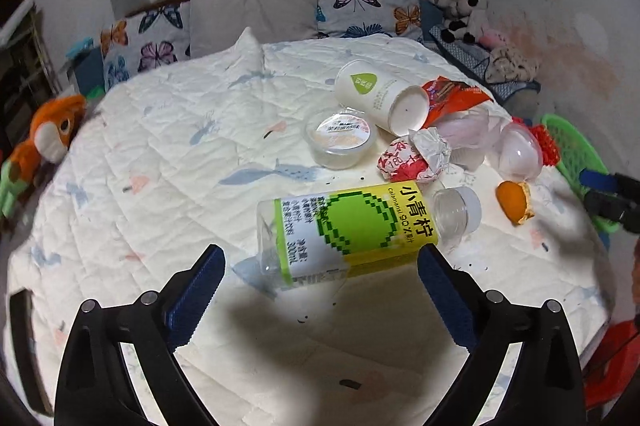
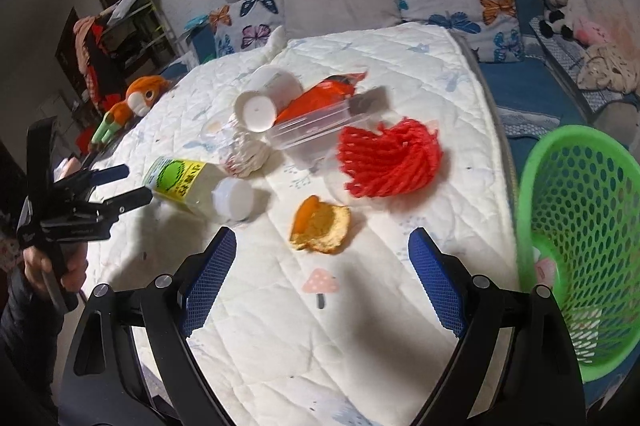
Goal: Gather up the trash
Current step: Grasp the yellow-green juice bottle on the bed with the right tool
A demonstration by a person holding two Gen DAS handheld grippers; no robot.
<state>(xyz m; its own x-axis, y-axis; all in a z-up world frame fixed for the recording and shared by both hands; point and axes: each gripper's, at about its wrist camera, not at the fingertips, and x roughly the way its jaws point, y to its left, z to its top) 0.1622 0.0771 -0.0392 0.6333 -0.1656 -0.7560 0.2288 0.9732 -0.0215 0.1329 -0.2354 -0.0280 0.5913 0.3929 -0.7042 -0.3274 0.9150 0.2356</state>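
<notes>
Trash lies on a quilted bed (image 1: 160, 153). An empty plastic bottle (image 1: 352, 234) with a green-yellow label lies on its side just ahead of my open left gripper (image 1: 320, 266), not gripped. It also shows in the right wrist view (image 2: 192, 185), with the left gripper (image 2: 124, 185) at its base. My right gripper (image 2: 322, 246) is open and empty, with an orange peel (image 2: 320, 226) lying just beyond its fingertips. A green mesh basket (image 2: 576, 226) stands at the right. A white paper cup (image 1: 380, 97), a lidded clear tub (image 1: 340, 141), crumpled wrapper (image 1: 416, 157) and red foam net (image 2: 388, 161) lie further back.
Butterfly pillows (image 1: 360, 9) and grey cushions (image 1: 256, 9) line the headboard. An orange plush toy (image 1: 48, 137) lies at the bed's left edge. Plush cows (image 1: 460, 13) sit at the right by the wall. A red snack bag (image 2: 320, 97) and clear plastic box (image 2: 320, 129) lie among the trash.
</notes>
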